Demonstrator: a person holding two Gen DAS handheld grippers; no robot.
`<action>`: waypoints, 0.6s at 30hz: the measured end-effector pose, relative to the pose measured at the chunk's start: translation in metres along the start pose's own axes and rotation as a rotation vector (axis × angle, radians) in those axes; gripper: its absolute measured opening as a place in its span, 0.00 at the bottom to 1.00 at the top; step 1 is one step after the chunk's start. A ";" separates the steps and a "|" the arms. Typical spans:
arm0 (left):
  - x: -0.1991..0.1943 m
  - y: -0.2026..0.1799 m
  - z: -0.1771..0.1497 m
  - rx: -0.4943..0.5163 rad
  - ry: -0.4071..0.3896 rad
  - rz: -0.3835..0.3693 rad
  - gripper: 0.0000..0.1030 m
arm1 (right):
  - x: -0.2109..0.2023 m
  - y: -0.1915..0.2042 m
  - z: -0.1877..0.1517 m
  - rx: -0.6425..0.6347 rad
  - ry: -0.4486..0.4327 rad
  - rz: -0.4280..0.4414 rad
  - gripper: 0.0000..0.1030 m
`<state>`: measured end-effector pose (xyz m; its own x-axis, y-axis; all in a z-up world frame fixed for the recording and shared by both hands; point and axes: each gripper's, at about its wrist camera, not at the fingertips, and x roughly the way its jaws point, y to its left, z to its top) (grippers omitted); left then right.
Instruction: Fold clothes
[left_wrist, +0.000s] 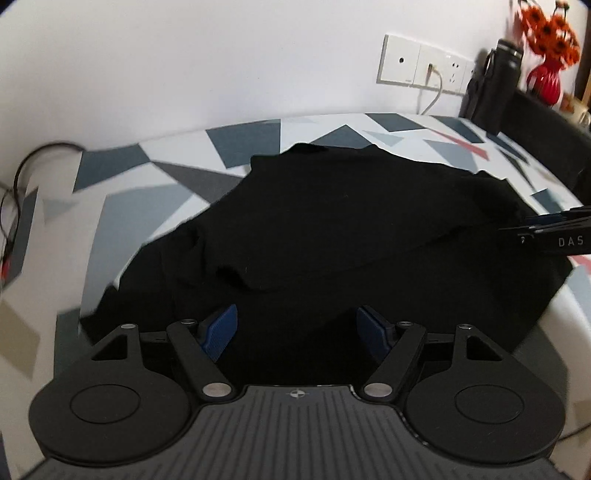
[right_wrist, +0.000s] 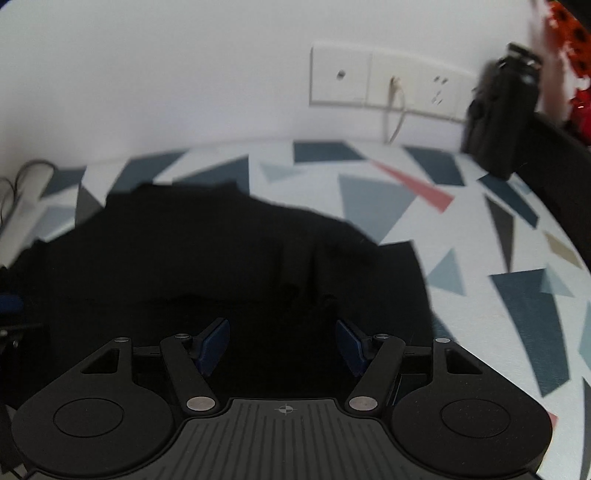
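Worktop (left_wrist: 177, 147), patterned: one seen. Black garment (left_wrist: 332, 221): one, spread rumpled across the middle, near edge draped off; judged soft, light, limp, best pinched at a hem or corner. Hand-held grippers: two. Left (left_wrist: 297, 328) and right (right_wrist: 282, 341) are held wide open over the near cloth, nothing gripped.

Both wrist views look low, close, wallward across the black garment (left_wrist: 332, 221).
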<state>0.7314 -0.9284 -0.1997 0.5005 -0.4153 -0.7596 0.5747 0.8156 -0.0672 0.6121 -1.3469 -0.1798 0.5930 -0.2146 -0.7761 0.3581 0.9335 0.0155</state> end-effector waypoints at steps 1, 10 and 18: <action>0.003 0.001 0.004 -0.001 0.002 0.007 0.72 | 0.004 0.001 0.001 -0.013 0.004 -0.001 0.59; 0.045 0.020 0.062 -0.092 0.036 0.091 0.73 | 0.046 -0.014 0.051 -0.035 0.001 0.050 0.59; 0.025 0.098 0.131 -0.293 -0.179 0.203 0.75 | 0.046 -0.065 0.122 0.261 -0.243 0.034 0.64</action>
<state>0.8847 -0.9118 -0.1412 0.7047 -0.2761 -0.6536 0.2559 0.9581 -0.1287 0.7040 -1.4523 -0.1393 0.7504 -0.2764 -0.6004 0.4892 0.8431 0.2233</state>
